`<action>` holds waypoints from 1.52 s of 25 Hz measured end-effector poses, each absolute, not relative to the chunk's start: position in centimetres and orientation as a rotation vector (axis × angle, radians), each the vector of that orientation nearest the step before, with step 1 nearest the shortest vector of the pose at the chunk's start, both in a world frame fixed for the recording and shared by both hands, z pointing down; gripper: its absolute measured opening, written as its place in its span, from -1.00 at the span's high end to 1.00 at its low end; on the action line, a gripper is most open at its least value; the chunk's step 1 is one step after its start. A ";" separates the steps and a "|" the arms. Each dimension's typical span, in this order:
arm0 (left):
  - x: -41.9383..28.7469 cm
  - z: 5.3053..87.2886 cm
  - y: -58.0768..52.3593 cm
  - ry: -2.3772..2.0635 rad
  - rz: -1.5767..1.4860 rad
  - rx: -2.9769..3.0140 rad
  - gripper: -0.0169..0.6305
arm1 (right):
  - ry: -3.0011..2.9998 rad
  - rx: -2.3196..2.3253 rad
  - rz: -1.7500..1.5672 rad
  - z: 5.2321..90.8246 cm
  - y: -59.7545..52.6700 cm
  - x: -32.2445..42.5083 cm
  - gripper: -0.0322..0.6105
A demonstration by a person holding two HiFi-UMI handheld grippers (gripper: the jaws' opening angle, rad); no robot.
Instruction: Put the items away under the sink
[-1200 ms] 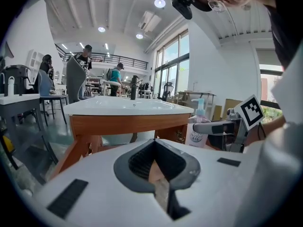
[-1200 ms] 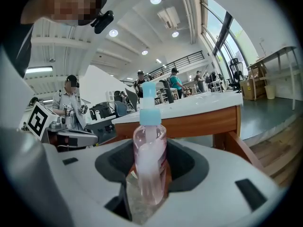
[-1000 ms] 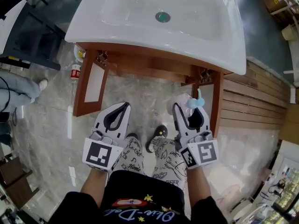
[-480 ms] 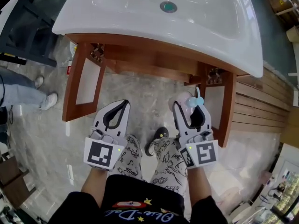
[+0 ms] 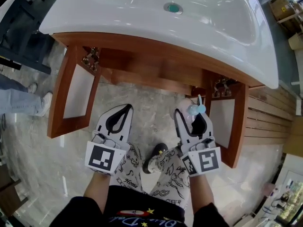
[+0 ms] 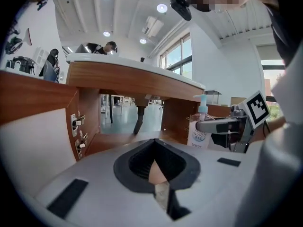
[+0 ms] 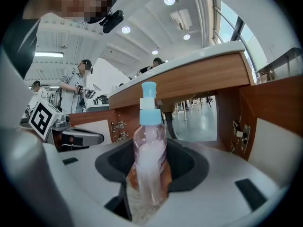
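**Object.** The pump bottle, clear with a pale blue pump head, stands upright in the right gripper. The jaws are clamped on its lower body. It is carried in the air in front of the open cabinet, not yet inside it.

**Step in hand: carry the bottle into the cabinet.**
1. Keep the bottle upright. Its tall pump head looks likely to tip the load if the grip slackens.
2. Lower the right gripper below the wooden apron under the sink. The pump head is the part most likely to strike that edge.
3. Enter between the 2 open doors, the left door and the right door. The bottle is nearer the right door, so steer inward from it.
4. Stay clear of the drain pipe hanging at the middle of the opening.
5. Release only once the base rests flat.

The left gripper is empty, with its jaws pressed together. Hold it aside.

**Change from the earlier frames.** Over the last 1.0 s the sink and cabinet have grown larger and shifted lower in the head view, and both doors reach further towards the grippers. This suggests an approach. Both grippers keep the same posture, and the bottle stays clamped.
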State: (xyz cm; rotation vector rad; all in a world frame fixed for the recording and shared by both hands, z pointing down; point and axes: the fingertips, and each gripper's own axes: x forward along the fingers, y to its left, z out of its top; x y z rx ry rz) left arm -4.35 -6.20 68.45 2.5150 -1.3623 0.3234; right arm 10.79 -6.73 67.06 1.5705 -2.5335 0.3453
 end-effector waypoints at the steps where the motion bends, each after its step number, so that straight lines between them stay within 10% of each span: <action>1: -4.1 69.0 -6.5 -1.363 0.315 2.520 0.92 | -2.537 1.570 0.338 67.6 -6.9 10.8 0.26; 38: -2.5 81.2 -8.4 -1.198 0.131 2.805 0.92 | -2.674 1.647 0.165 74.6 -5.2 12.7 0.26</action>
